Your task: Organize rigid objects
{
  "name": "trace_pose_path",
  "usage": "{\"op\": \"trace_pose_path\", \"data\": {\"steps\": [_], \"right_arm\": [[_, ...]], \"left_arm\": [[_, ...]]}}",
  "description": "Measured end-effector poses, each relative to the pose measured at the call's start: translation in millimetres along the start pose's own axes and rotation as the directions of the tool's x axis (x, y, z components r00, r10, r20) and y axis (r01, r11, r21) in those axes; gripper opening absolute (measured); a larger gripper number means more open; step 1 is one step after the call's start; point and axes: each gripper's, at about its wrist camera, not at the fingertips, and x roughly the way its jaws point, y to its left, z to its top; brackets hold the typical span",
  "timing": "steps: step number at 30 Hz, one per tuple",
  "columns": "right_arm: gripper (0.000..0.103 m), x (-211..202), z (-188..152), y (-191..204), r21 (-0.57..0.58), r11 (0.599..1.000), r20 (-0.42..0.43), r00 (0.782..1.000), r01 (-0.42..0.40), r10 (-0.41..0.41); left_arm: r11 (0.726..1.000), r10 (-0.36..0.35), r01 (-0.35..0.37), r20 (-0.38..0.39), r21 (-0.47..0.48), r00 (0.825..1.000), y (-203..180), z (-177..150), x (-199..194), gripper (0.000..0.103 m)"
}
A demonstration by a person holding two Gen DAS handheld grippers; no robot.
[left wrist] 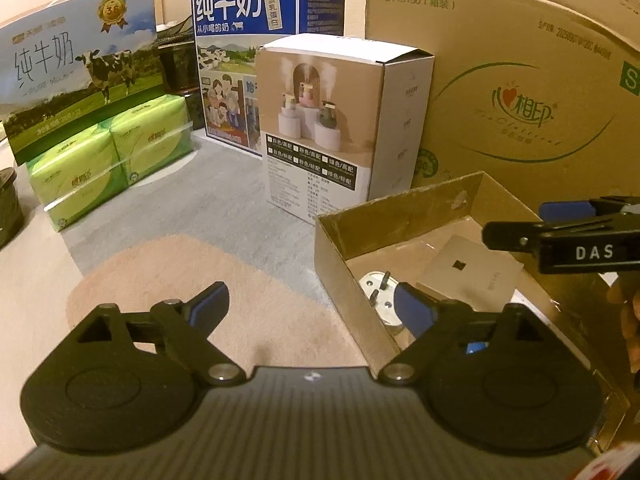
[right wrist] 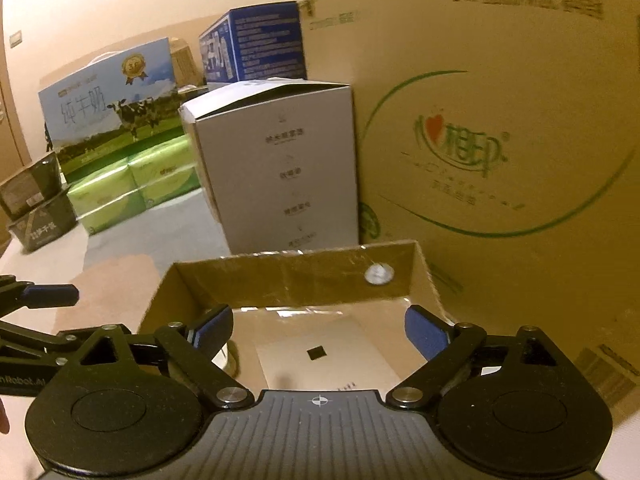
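Note:
An open brown cardboard tray (left wrist: 348, 236) sits on the table at the right. In it lie a flat silver square plate with a small black mark (left wrist: 468, 270) and a white round plug with two prongs (left wrist: 378, 290). My left gripper (left wrist: 312, 312) is open and empty, its right finger over the tray's near left corner. My right gripper (right wrist: 318, 330) is open and empty above the tray (right wrist: 280, 276), over the silver plate (right wrist: 324, 350). The right gripper also shows in the left wrist view (left wrist: 516, 224).
A humidifier box (left wrist: 336, 128) stands just behind the tray, a large brown carton (left wrist: 520, 92) to its right. Two milk cartons (left wrist: 80, 60) (left wrist: 248, 24) and green tissue packs (left wrist: 112, 160) stand at the back left. A beige mat (left wrist: 224, 292) lies in front. Dark small boxes (right wrist: 36, 204) sit far left.

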Motion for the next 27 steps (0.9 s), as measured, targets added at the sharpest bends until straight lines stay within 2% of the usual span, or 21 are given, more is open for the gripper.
{"op": "trace_pose_path", "data": {"steps": [4,6,17,27], "right_arm": [[0.093,-14,-4,-4,0.006,1.0,-0.003,1.0,0.024,-0.024],[0.093,-24,-8,-7,0.023,0.999,-0.013,0.999,0.039,-0.039],[0.093,-91,-41,-4,0.065,0.995,-0.084,0.994,0.076,-0.07],[0.093,-169,-62,17,0.081,0.993,-0.076,0.994,0.082,-0.075]], "left_arm": [[1.0,-0.005,0.006,0.009,-0.013,1.0,-2,-4,-11,0.093],[1.0,-0.003,0.003,0.011,-0.022,1.0,-5,-7,-19,0.098],[0.998,-0.003,0.004,0.014,-0.065,1.0,-22,-22,-82,0.1],[0.991,0.012,-0.013,-0.004,-0.135,1.0,-37,-62,-151,0.1]]}}
